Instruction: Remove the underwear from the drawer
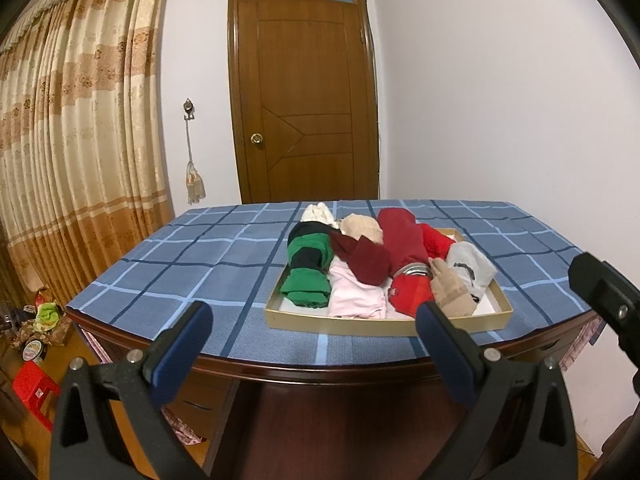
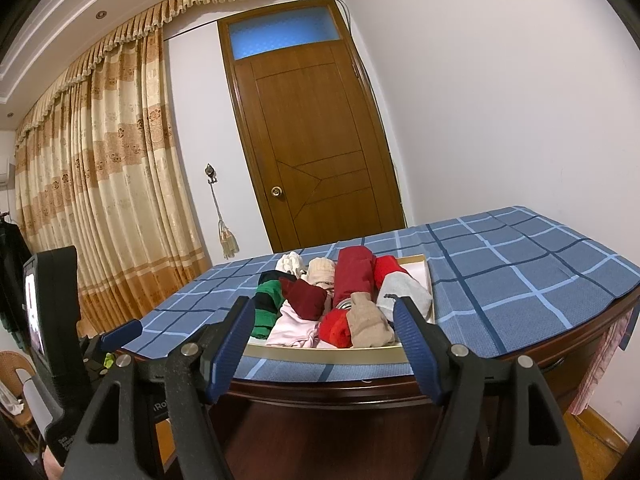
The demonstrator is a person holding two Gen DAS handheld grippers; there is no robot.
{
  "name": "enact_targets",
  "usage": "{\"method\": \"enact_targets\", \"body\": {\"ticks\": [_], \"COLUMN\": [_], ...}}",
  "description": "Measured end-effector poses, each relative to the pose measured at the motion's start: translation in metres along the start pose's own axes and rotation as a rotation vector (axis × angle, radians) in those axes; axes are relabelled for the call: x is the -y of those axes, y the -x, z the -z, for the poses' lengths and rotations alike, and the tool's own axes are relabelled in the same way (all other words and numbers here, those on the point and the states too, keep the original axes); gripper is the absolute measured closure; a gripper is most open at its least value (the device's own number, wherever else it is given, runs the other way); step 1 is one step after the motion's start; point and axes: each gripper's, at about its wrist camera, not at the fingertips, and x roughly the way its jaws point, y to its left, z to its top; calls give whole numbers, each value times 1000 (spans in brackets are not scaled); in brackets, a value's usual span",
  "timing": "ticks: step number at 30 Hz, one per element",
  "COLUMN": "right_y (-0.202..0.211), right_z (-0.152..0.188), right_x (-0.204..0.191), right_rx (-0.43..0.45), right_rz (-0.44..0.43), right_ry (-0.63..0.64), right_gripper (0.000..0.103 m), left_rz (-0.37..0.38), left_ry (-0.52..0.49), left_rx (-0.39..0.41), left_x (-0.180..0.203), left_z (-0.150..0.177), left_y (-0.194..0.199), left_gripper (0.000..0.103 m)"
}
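With both our left gripper (image 1: 316,322) and right gripper (image 2: 322,320) wide and empty, we judge the soft, light rolled underwear (image 2: 366,326) in the drawer (image 2: 332,356) best pinched mid-roll.

A blue tablecloth (image 1: 192,264) checked in pale and dark blue lines carries a tan drawer (image 1: 344,326). In it, from nine toward three o'clock: green-and-black roll (image 1: 308,276), pink piece (image 1: 352,296), maroon piece (image 1: 366,260), red roll (image 1: 412,292), beige roll (image 1: 452,290), grey piece (image 1: 472,266).
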Motion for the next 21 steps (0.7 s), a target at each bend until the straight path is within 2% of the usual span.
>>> {"method": "enact_targets", "body": {"ticks": [9, 14, 21], "right_y": [0, 0, 0], "right_z": [0, 0, 2], "right_x": [0, 2, 2], "right_rx": [-3, 1, -3], "right_rz": [1, 3, 7], "right_ry": [-1, -15, -17], "right_gripper": [29, 29, 29], "left_rz": [-28, -3, -17], "left_ry": [-21, -16, -20], "left_rx": [31, 34, 27], "left_x": [1, 1, 4], "left_z": [-1, -1, -1], "left_y": [3, 3, 0], "left_gripper": [0, 0, 0]}}
